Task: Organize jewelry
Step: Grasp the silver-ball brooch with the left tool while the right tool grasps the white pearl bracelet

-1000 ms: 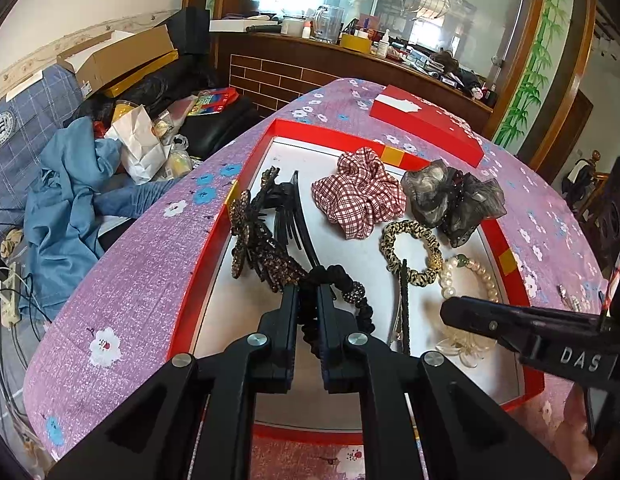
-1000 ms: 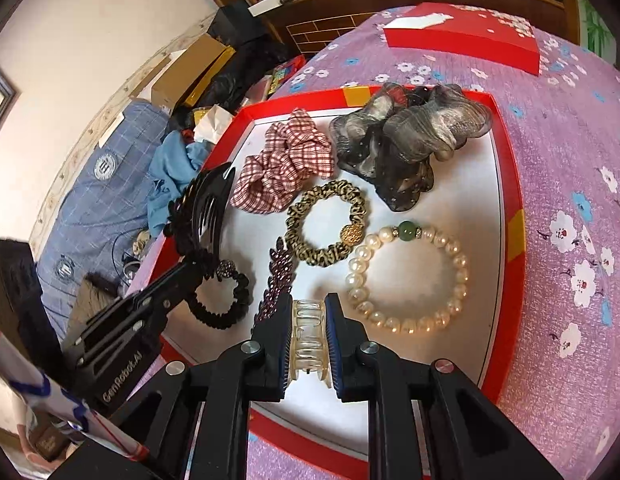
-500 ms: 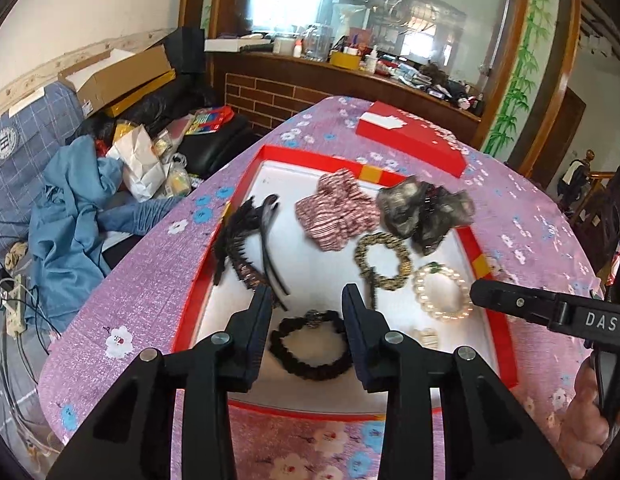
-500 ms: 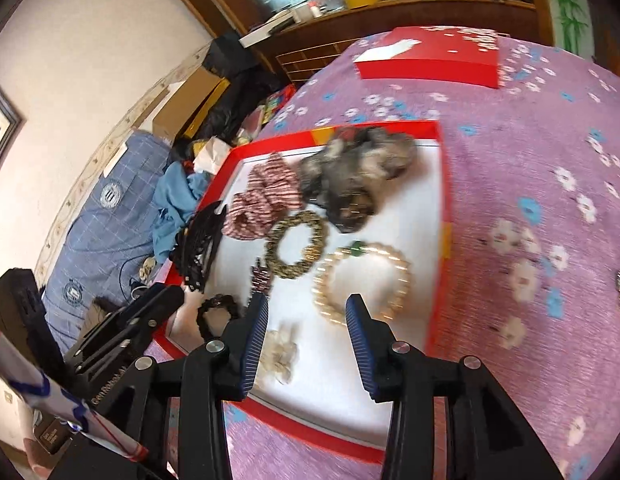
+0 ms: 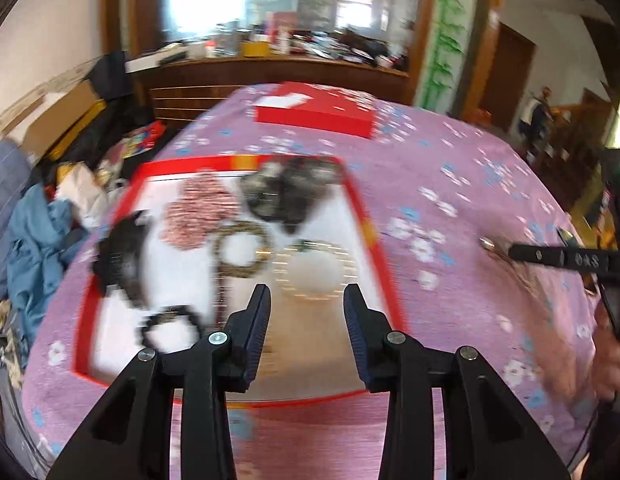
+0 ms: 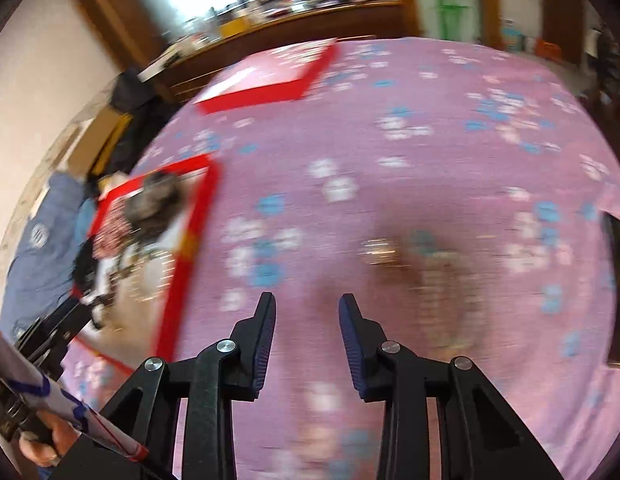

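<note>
While both frames are smeared by motion, the layout is legible enough to note.

Left tongs (image 5: 306, 300): released, nothing between the pads; jaws have just been opening. They hang above the near part of the tray (image 5: 371, 236), pointing steeply down, with the pearls (image 5: 313, 268) just beyond the tips. My reading: empty because the tray work on this side is done for now.

Right tongs (image 6: 308, 312): also released and empty, though the jaws have just been closing a little. They point down at bare cloth (image 6: 389, 128), right of the tray and well apart from it. Just beyond and right of the tips lies a blurred loose piece (image 6: 389, 252), gold and brown; I cannot tell what it is. Judgement: the jaws are narrowing to suit a small thing, and this piece is the next pick.

Tray contents, far to near: grey scrunchie (image 5: 290, 192) and plaid scrunchie (image 5: 198, 216) along the far wall, leopard band (image 5: 242, 248) and pearls mid-tray, black clip (image 5: 118, 256) at the left wall, black tie (image 5: 170, 324) nearest. Spread flat, mostly not stacked, presumably so each stays reachable.

Lid (image 5: 313, 114) sits at the far end of the desk, well clear of the tray, so it blocks nothing.

Risk: the loose piece lies flat on soft cloth; pads may pinch fabric with it.
</note>
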### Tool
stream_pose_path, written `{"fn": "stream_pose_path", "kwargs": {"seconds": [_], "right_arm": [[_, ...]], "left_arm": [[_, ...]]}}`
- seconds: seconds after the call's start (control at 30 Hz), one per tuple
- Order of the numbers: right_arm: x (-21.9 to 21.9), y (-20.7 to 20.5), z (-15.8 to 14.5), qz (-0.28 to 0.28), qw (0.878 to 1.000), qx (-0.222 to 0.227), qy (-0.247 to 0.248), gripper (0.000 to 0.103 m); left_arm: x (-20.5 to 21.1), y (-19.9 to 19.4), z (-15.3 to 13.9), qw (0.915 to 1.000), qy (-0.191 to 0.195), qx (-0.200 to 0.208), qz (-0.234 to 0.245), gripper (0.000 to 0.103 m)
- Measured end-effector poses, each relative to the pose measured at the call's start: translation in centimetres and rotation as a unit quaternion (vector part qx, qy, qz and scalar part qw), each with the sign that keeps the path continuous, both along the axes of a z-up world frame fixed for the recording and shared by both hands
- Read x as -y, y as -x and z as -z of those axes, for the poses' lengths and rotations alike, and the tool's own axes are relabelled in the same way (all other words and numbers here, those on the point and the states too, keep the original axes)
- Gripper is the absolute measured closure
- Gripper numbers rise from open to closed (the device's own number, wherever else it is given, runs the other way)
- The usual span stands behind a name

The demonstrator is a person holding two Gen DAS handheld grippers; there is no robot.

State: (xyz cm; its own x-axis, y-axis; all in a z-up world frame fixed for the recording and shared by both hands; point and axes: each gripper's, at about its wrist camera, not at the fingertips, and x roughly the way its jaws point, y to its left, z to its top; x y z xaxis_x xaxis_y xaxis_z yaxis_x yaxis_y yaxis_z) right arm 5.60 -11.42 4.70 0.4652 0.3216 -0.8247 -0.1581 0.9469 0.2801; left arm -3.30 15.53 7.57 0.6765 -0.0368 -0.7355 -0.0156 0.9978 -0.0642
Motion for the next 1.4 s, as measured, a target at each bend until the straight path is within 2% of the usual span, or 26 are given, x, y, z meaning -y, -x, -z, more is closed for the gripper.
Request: {"fn": "stream_pose_path", "kwargs": {"seconds": [0.17, 0.3, 0.4, 0.5, 0.57, 0.6, 0.67, 0.7, 0.73, 0.83, 0.97, 1.23, 1.27, 1.3, 1.33, 1.4], "right_arm": [[5.3, -1.8, 1.6, 0.054, 0.998, -0.025, 0.018, 0.072], [6.5, -2.7, 3.2, 0.063, 0.997, -0.039, 0.029, 0.075], [6.5, -2.9, 3.8, 0.064, 0.996, -0.033, 0.044, 0.078], [5.4, -2.8, 3.7, 0.046, 0.996, -0.017, 0.078, 0.08], [3.7, -2.3, 3.8, 0.018, 0.989, 0.01, 0.148, 0.087], [3.3, -2.1, 3.8, 0.009, 0.986, 0.017, 0.165, 0.089], [3.5, -2.1, 3.8, 0.026, 0.982, 0.016, 0.187, 0.099], [4.1, -2.3, 3.7, 0.044, 0.98, 0.016, 0.193, 0.099], [5.2, -2.3, 3.8, 0.058, 0.982, 0.012, 0.182, 0.099], [8.1, -2.2, 2.6, 0.082, 0.992, 0.019, 0.096, 0.099], [9.9, -1.7, 1.2, 0.108, 0.993, 0.035, 0.041, 0.098], [9.7, -1.6, 0.9, 0.107, 0.994, 0.034, 0.015, 0.098], [9.7, -1.5, 0.9, 0.105, 0.994, 0.033, 0.012, 0.098], [9.7, -1.6, 0.9, 0.104, 0.994, 0.033, 0.01, 0.098], [9.7, -1.9, 1.1, 0.104, 0.994, 0.032, 0.009, 0.098], [9.7, -1.7, 1.0, 0.104, 0.994, 0.033, 0.004, 0.098]], "left_arm": [[5.2, -1.8, 0.4, 0.9983, 0.005, -0.03, 0.049, 0.066], [9.2, -3.7, 0.4, 0.9952, 0.01, -0.053, 0.082, 0.066], [11.3, -5.1, 0.3, 0.9921, 0.028, -0.073, 0.097, 0.066], [12.8, -6.8, 0.6, 0.9903, 0.034, -0.088, 0.102, 0.066], [13.9, -8.3, 1.1, 0.9889, 0.034, -0.104, 0.101, 0.066], [14.4, -9.0, 1.5, 0.9875, 0.035, -0.114, 0.104, 0.066], [15.2, -10.4, 2.4, 0.9848, 0.039, -0.133, 0.104, 0.066], [15.6, -11.1, 2.9, 0.9832, 0.041, -0.143, 0.106, 0.066], [16.0, -11.7, 3.4, 0.9817, 0.045, -0.151, 0.106, 0.066], [16.9, -13.1, 4.4, 0.9795, 0.056, -0.163, 0.105, 0.066], [18.1, -14.3, 5.3, 0.9787, 0.064, -0.166, 0.102, 0.066], [20.2, -15.9, 6.4, 0.9828, 0.039, -0.15, 0.101, 0.068], [20.5, -15.8, 6.4, 0.984, 0.031, -0.143, 0.102, 0.078], [20.7, -15.7, 6.5, 0.9851, 0.02, -0.137, 0.102, 0.08], [20.9, -15.6, 6.6, 0.9855, 0.018, -0.131, 0.107, 0.086], [20.8, -15.3, 6.6, 0.9859, 0.021, -0.124, 0.111, 0.088]]}}
